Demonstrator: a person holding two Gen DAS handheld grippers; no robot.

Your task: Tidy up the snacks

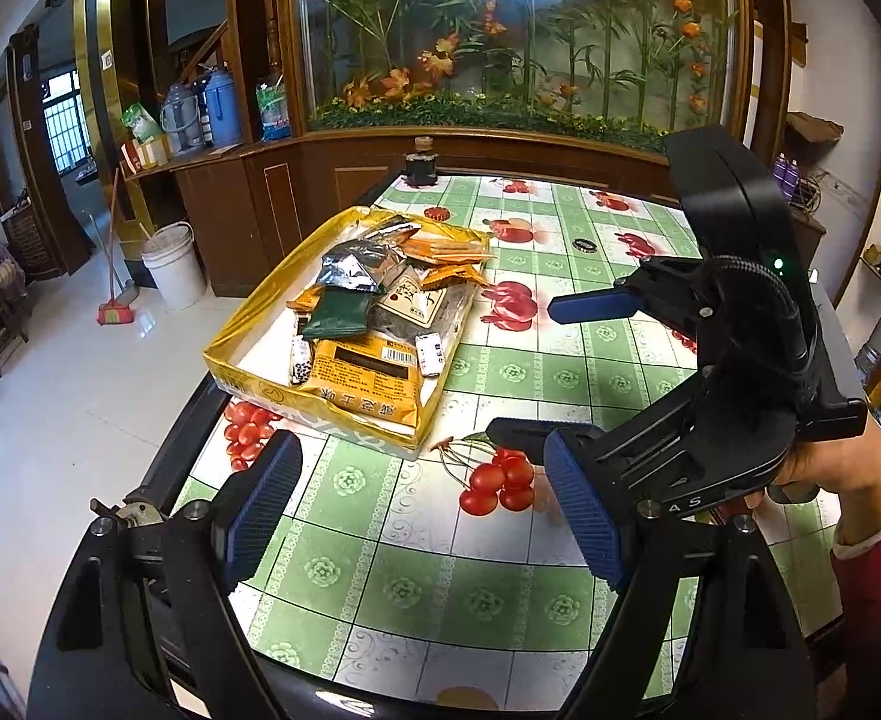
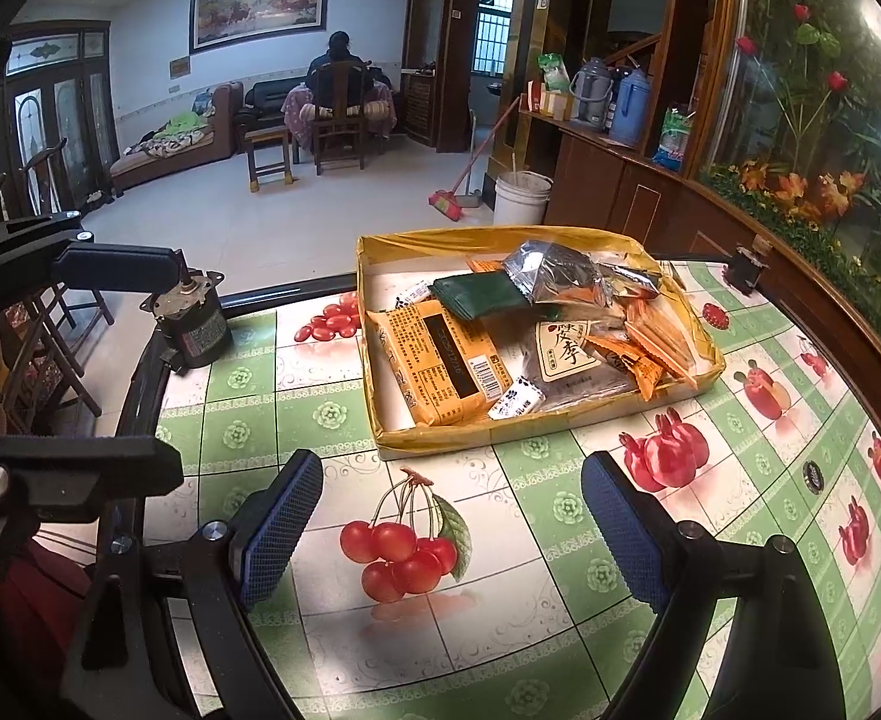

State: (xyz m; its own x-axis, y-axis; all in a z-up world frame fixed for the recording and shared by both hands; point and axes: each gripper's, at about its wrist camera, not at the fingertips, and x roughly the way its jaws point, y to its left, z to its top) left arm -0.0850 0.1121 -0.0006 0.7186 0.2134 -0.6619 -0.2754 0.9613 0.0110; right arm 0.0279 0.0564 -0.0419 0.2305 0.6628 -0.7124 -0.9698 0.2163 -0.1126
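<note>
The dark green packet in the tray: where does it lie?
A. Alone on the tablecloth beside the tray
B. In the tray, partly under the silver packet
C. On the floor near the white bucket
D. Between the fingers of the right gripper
B: the dark green packet lies inside the yellow tray, its far end tucked under the silver packet.

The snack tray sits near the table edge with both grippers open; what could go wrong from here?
1. The tray lies close to the table edge; a push could slide it off.
2. The silver pouch rests loosely on top of the pile and may slip out.
3. The left gripper and right gripper are close together and might collide.
</note>
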